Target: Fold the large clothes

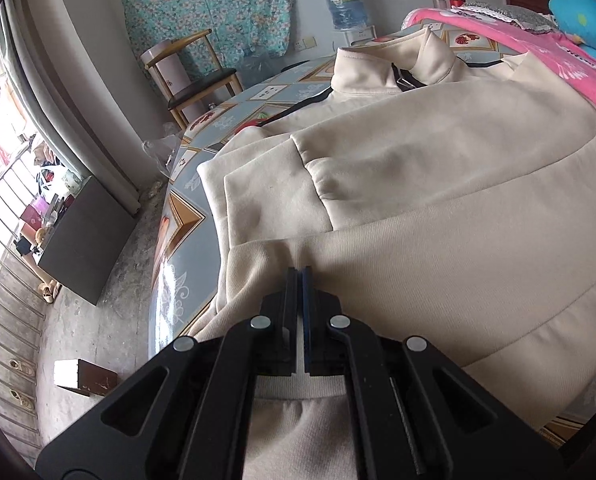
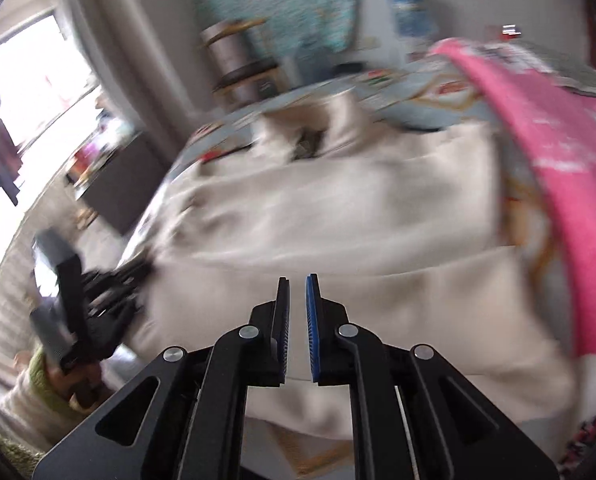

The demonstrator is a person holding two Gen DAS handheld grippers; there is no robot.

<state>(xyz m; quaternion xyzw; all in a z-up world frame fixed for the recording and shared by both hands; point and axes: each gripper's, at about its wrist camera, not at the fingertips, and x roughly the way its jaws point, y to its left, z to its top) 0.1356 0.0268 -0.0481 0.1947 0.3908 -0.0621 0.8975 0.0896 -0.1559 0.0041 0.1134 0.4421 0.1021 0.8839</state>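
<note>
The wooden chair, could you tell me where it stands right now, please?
In the left wrist view the wooden chair stands at upper left, against the wall under the floral cloth, just beyond the table's far edge.

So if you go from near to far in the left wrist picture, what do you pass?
The left tool pinching the cream hem, then the folded cream jacket, then its stand-up collar, then the blue water bottle by the far wall.
</note>
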